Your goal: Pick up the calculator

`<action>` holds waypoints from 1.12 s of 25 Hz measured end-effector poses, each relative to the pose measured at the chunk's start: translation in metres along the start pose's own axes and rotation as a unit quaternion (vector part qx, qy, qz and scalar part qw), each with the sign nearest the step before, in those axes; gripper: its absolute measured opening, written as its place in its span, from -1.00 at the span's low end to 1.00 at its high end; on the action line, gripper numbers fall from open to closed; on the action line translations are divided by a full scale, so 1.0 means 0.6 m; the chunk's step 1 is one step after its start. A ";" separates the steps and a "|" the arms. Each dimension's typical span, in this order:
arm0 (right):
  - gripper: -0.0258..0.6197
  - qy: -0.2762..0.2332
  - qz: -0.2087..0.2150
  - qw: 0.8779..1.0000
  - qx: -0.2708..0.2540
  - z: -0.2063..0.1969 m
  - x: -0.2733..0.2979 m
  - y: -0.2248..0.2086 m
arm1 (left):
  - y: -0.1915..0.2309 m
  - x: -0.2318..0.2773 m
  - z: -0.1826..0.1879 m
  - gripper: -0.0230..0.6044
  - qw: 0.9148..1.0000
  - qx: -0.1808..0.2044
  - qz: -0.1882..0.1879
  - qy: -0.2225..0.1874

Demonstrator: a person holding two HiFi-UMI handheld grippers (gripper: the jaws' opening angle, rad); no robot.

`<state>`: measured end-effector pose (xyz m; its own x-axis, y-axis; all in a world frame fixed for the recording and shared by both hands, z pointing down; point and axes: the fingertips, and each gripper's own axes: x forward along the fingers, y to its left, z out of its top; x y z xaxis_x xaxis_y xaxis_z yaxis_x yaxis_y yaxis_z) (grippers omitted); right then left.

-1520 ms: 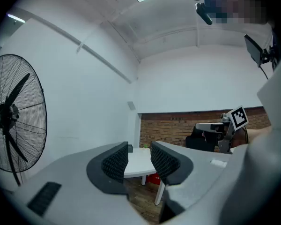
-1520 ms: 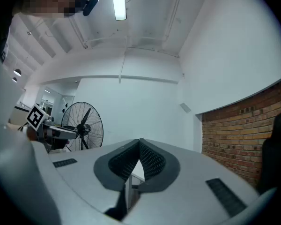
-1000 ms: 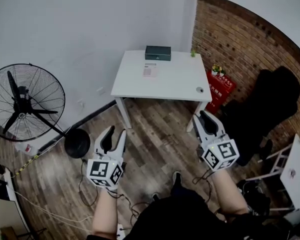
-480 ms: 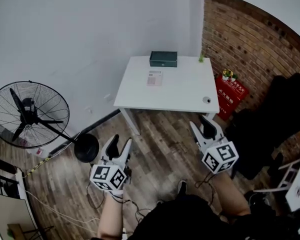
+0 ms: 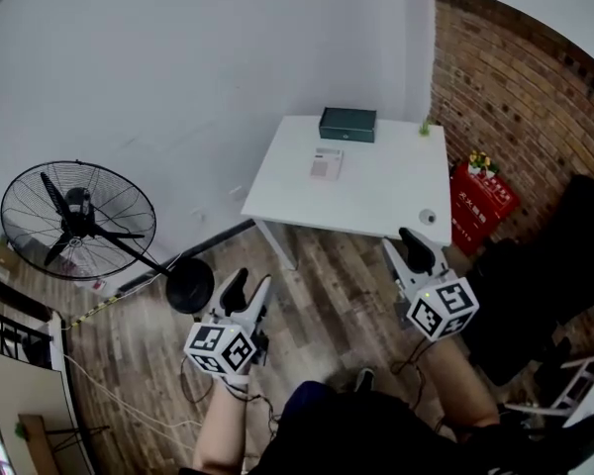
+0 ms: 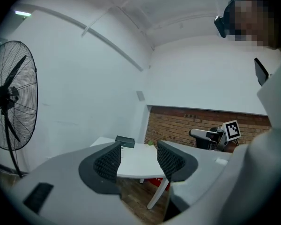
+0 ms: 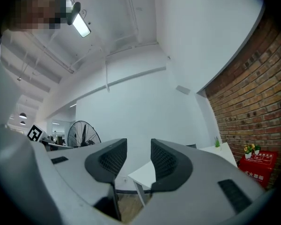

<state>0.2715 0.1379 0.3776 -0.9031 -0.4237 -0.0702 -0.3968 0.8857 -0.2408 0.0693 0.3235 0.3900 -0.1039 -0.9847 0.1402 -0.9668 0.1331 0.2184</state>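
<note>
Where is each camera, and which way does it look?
Head view: on the person's head, looking down at white table, calculator, fan; forearms, left gripper, right gripper show.
Left gripper view: on that gripper, facing the table; its fingers, just opened, show empty.
Right gripper view: on that gripper, facing the wall; its fingers, opened then just narrowing slightly, empty.
Shared: all see table and fan.

1. Table (image 5: 396, 186): plain white top and legs
2. Calculator (image 5: 326, 163): pale, whitish
3. Box (image 5: 347, 124): dark green
4. Side wall (image 5: 515, 77): red-brown brick, pale mortar lines
5. Back wall (image 5: 178, 57): plain white
6. Floor (image 5: 322, 295): brown wood planks, mixed light and dark
7. Fan (image 5: 77, 221): black cage, blades and base
8. Case (image 5: 485, 201): bright red, white lettering
</note>
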 end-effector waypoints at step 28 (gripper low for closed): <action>-0.53 0.039 -0.090 0.995 0.026 -0.058 0.376 -0.075 | 0.372 0.299 0.015 -0.21 0.993 -0.078 -0.090 0.028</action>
<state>0.0800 0.0093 0.4063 -0.8293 -0.5562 0.0542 -0.5457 0.7852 -0.2926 -0.1674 0.1753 0.4550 0.0841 -0.9868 0.1386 -0.9202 -0.0236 0.3906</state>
